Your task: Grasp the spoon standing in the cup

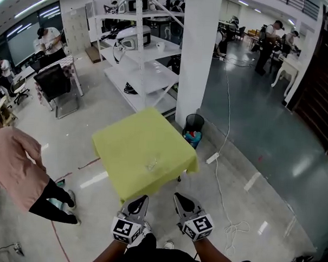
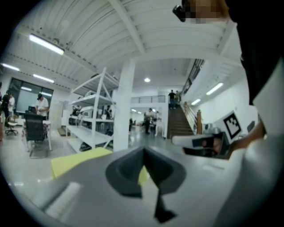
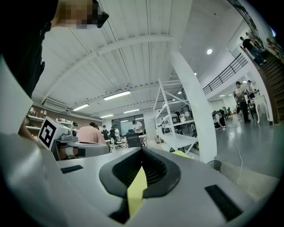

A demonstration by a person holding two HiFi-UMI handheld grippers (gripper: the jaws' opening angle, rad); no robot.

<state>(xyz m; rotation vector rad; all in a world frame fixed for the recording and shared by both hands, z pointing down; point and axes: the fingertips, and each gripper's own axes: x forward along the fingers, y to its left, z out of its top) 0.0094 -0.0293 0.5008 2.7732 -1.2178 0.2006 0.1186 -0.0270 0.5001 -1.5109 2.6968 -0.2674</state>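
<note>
A small clear cup (image 1: pixel 151 166) stands near the middle of the table with the yellow cloth (image 1: pixel 125 145); it is too small to make out the spoon in it. Both grippers are held low, well short of the table's near edge. My left gripper (image 1: pixel 141 199) and my right gripper (image 1: pixel 180 198) sit side by side, each with its jaws pressed together and nothing between them. In the left gripper view the shut jaws (image 2: pixel 143 151) point toward the yellow table (image 2: pixel 75 162). In the right gripper view the shut jaws (image 3: pixel 142 151) let only a yellow sliver show.
A white pillar (image 1: pixel 199 53) and a white shelving rack (image 1: pixel 140 61) stand behind the table. A black bin (image 1: pixel 194 123) sits by the pillar. A white cable (image 1: pixel 222 173) runs over the floor at right. A person in pink (image 1: pixel 10 164) bends at left.
</note>
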